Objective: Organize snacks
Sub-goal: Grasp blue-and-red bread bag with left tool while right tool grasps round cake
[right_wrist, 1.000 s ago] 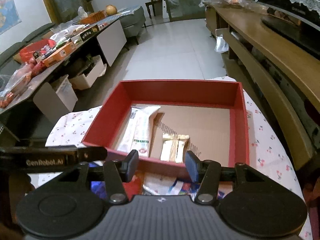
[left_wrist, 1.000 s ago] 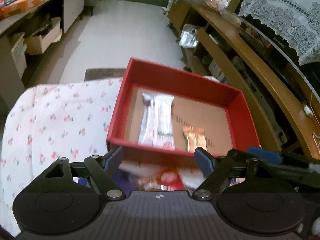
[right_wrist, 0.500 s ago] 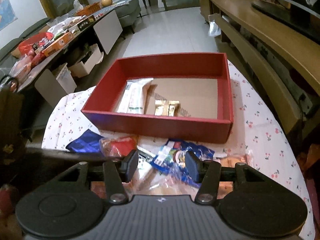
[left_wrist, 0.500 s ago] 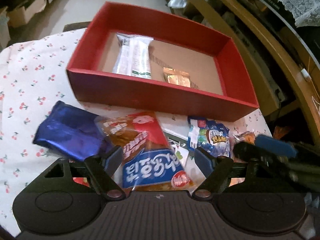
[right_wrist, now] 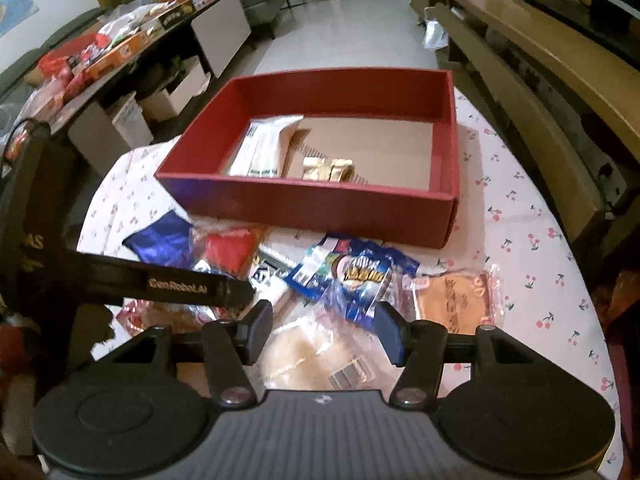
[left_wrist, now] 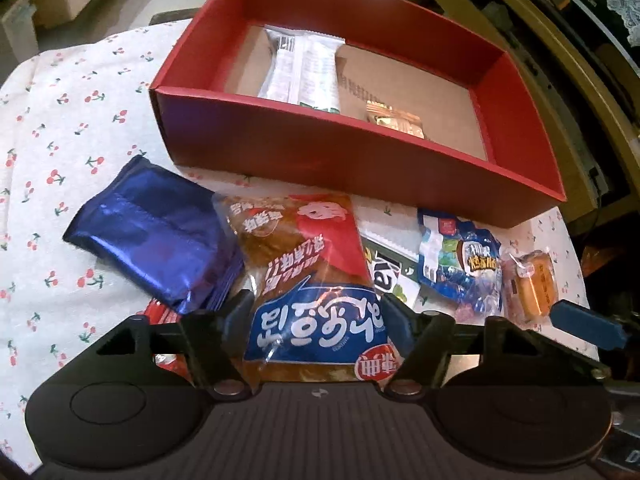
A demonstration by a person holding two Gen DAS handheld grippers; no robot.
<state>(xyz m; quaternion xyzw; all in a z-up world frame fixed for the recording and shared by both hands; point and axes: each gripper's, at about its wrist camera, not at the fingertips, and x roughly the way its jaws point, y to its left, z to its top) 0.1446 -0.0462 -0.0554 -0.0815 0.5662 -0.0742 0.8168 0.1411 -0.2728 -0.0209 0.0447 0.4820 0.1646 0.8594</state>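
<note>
A red box (left_wrist: 320,156) (right_wrist: 312,204) holds a white packet (left_wrist: 304,68) (right_wrist: 264,144) and a gold packet (left_wrist: 396,120) (right_wrist: 328,168). In front of it loose snacks lie on the cherry-print cloth (left_wrist: 60,120): a blue foil pack (left_wrist: 148,232) (right_wrist: 160,244), a red-and-blue bag (left_wrist: 312,280), a blue printed pouch (left_wrist: 460,264) (right_wrist: 352,276), an orange cake pack (left_wrist: 532,284) (right_wrist: 452,296) and a pale clear-wrapped pack (right_wrist: 316,356). My left gripper (left_wrist: 316,320) is open, its fingers either side of the red-and-blue bag. My right gripper (right_wrist: 324,328) is open above the pale pack.
A wooden shelf unit (right_wrist: 540,80) runs along the right of the table. A cluttered side table (right_wrist: 120,52) with boxes beneath stands at the left across a tiled floor (right_wrist: 340,32). The left gripper's arm (right_wrist: 160,280) crosses the right wrist view.
Both grippers have pulled back and lowered from over the box's near wall toward the snack pile. The left gripper now straddles the red-and-blue bag. Both stay open.
</note>
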